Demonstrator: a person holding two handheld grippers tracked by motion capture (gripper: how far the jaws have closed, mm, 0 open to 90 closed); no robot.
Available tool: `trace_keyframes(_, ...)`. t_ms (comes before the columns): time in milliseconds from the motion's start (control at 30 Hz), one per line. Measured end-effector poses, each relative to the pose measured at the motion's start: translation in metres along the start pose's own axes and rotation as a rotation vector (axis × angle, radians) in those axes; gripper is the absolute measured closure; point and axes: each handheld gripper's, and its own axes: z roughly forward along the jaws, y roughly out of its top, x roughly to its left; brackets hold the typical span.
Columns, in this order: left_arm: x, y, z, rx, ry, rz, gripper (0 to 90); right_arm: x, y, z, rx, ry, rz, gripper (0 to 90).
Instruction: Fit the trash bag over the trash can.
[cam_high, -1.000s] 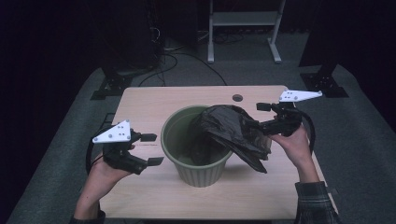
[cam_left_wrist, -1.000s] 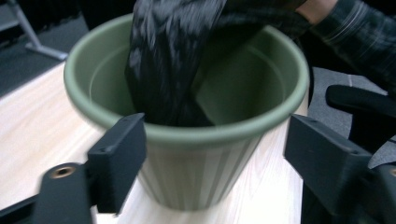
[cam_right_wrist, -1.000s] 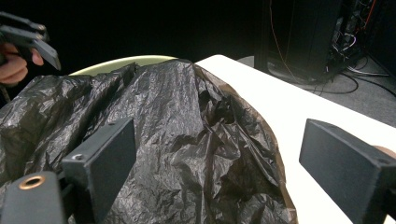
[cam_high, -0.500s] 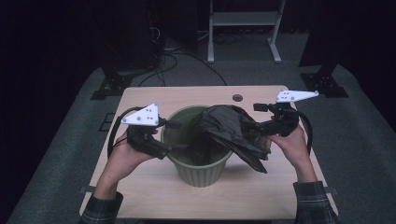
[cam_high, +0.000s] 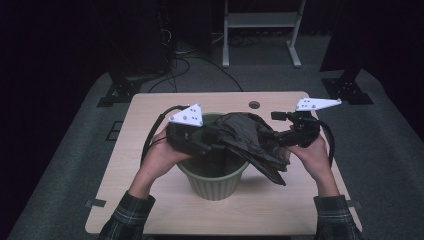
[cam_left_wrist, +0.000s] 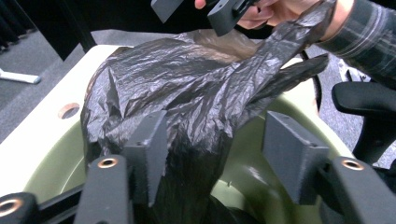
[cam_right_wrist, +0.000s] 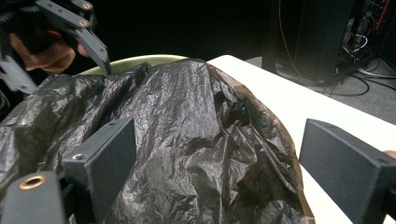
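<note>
A pale green bin (cam_high: 215, 184) stands at the middle of the table (cam_high: 145, 117). A crumpled black plastic bag (cam_high: 250, 141) lies over its top and hangs down past the right rim. My left gripper (cam_high: 209, 145) is at the bin's left rim, open. In the left gripper view, the bag (cam_left_wrist: 187, 107) rises between its jaws, against the left one, above the bin's inside (cam_left_wrist: 252, 172). My right gripper (cam_high: 283, 138) is at the bin's right side, open. In the right gripper view its jaws stand wide apart with the bag (cam_right_wrist: 187, 140) between and beyond them.
A round hole (cam_high: 254, 105) is in the tabletop behind the bin. Cables (cam_high: 200, 62) and a white stand (cam_high: 260, 30) are on the floor beyond the table. The other hand's gripper (cam_left_wrist: 224, 11) is just above the bag in the left gripper view.
My left gripper has moved from the table's left side to the bin's left rim, its open jaws now around the bag. The right gripper has stayed put.
</note>
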Motion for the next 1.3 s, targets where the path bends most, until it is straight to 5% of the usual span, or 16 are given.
trace_keyframes(267, 0.007, -0.001, 0.010, 0.064, 0.018, -0.022, 70.9, -0.001, -0.004, -0.006, -0.013, -0.008, 0.006, 9.8)
trace_keyframes(433, 0.010, -0.007, 0.002, 0.067, 0.045, -0.066, 87.2, -0.001, -0.006, -0.011, -0.019, -0.015, 0.007, 9.8)
trace_keyframes(867, 0.016, -0.037, -0.046, 0.029, 0.169, -0.169, 89.1, 0.002, -0.021, -0.036, -0.041, -0.038, 0.016, 9.9)
trace_keyframes(1300, 0.015, -0.046, -0.053, 0.038, 0.197, -0.188, 89.1, 0.036, -0.064, -0.037, -0.022, 0.071, 0.030, 9.9)
